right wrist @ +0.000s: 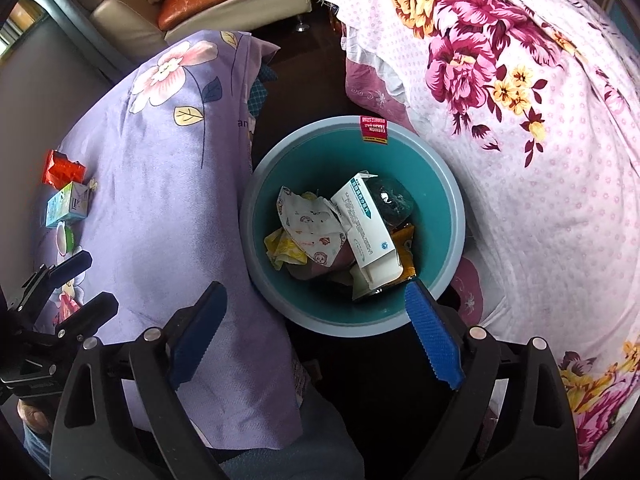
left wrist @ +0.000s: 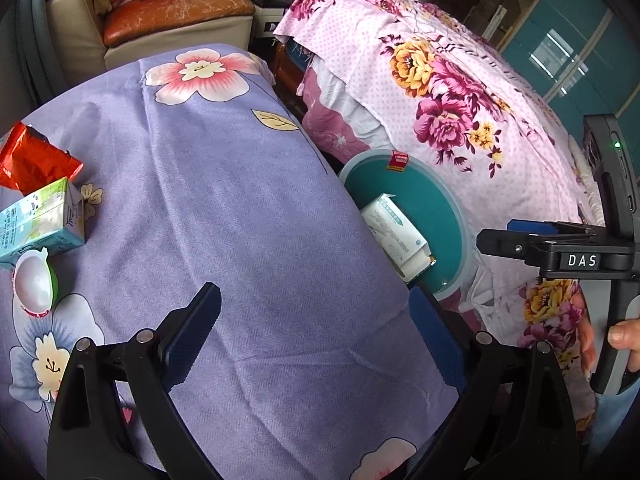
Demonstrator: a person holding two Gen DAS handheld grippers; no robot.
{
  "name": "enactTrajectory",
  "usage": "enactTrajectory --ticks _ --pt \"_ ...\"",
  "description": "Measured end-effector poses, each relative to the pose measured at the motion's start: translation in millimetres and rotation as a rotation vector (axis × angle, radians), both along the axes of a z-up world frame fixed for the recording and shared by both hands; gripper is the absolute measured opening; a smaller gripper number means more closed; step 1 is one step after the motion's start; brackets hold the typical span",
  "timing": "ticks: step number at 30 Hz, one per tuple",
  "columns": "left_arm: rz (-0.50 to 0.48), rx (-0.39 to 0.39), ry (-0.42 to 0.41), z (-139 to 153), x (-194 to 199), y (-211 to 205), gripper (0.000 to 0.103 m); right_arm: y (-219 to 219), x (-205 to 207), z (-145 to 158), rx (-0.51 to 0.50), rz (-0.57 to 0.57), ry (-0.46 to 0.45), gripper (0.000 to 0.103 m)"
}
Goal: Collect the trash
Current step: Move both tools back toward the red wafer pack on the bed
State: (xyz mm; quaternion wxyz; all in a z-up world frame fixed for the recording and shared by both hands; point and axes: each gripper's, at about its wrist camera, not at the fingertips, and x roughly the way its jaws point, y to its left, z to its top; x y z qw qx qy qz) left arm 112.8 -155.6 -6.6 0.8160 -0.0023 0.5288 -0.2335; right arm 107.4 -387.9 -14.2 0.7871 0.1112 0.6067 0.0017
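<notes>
Trash [right wrist: 340, 236] fills our teal bin [right wrist: 448, 184] on the floor between the purple-covered table [left wrist: 248, 208] and the pink floral bed [right wrist: 540, 160]: a white carton [right wrist: 366, 224], a printed mask [right wrist: 312, 220], yellow wrappers. More waits on the table's left edge: a red wrapper [left wrist: 32, 160], a small milk box [left wrist: 40, 220] and a cup [left wrist: 34, 282]. Our right gripper [right wrist: 316, 328] hangs above the bin, jaws spread wide, nothing between them. Our left gripper [left wrist: 316, 332] is over the table, likewise wide and empty.
</notes>
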Motion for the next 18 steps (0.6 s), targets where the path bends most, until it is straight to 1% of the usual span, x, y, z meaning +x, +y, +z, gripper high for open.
enactTrajectory --ticks 4,9,12,18 --pt "0.012 -0.008 -0.008 2.8 -11.0 18.3 0.095 14.4 -5.7 8.2 -0.001 0.016 -0.01 0.086" --pt "0.023 -0.005 -0.012 3.4 -23.5 43.6 0.095 34.2 -7.1 11.6 0.003 0.046 -0.002 0.087" --pt "0.04 0.003 -0.011 3.1 -31.5 64.9 0.095 55.0 -6.2 12.1 0.005 0.081 0.008 0.087" --pt "0.083 0.042 -0.019 3.3 -49.3 116.9 0.095 94.9 -7.9 8.4 0.01 0.149 0.023 0.087"
